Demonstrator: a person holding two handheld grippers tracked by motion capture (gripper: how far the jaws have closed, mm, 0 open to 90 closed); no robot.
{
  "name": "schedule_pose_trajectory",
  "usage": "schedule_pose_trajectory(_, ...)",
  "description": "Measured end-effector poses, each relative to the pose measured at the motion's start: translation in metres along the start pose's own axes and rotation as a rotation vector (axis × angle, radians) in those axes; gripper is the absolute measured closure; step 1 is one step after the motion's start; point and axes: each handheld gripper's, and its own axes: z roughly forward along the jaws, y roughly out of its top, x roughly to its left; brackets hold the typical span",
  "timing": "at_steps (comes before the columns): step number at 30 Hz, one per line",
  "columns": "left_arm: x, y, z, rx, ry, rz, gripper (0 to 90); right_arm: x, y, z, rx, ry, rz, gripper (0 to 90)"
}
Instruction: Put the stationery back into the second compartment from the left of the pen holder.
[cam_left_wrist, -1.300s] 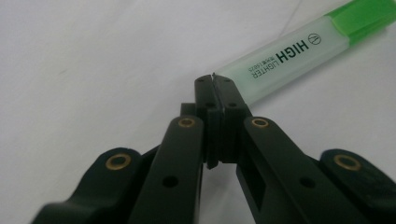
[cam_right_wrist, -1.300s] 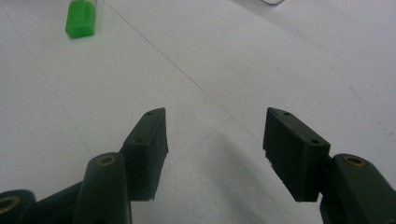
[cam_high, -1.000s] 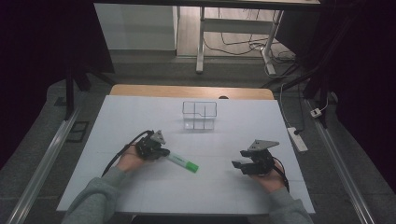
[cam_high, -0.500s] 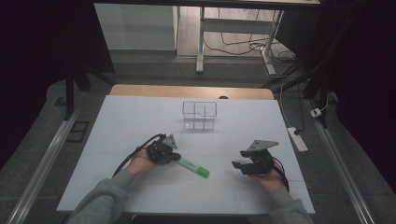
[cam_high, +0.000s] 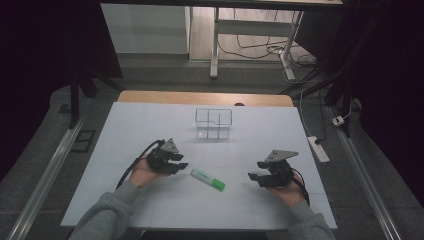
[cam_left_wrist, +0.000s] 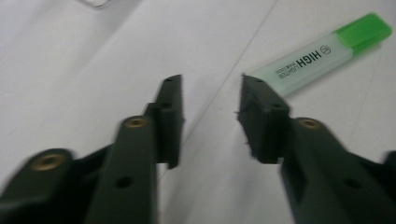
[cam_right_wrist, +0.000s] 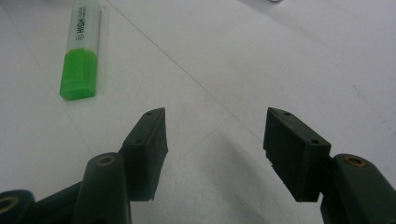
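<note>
L gripper (cam_high: 181, 165) jaws just opened, empty | highlighter (cam_high: 207, 179) lying lower center, just beside | R gripper (cam_high: 255, 176) lower right, open, empty

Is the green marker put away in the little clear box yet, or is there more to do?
Not yet. The left gripper has just opened its jaws and nothing is between them; the green highlighter lies flat on the white table between the two grippers. The right gripper is open too, holding nothing. The clear box farther back looks empty, so if the highlighter belongs there, picking it up and carrying it over remain.
</note>
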Motion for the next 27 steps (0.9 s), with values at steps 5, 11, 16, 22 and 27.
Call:
schedule_pose_trajectory(5, 0.001, -0.017, -0.016, -0.016, 0.031, -0.058, 43.7, 0.001, 0.001, 0.000, -0.003, 0.003, 0.001, 39.1)
schedule_pose_trajectory(11, -0.001, -0.033, -0.032, -0.041, 0.045, -0.094, 37.7, 0.004, 0.004, 0.000, -0.005, 0.012, -0.003, 38.3)
schedule_pose_trajectory(16, -0.007, -0.045, -0.043, -0.066, 0.059, -0.112, 35.5, 0.007, 0.008, 0.000, -0.013, 0.024, -0.013, 37.9)
schedule_pose_trajectory(22, -0.010, -0.065, -0.052, -0.073, 0.082, -0.131, 34.8, 0.018, 0.022, 0.001, -0.016, 0.079, -0.039, 35.7)
schedule_pose_trajectory(27, -0.007, -0.078, -0.055, -0.072, 0.094, -0.166, 34.7, 0.028, 0.033, 0.007, 0.003, 0.119, -0.061, 35.2)
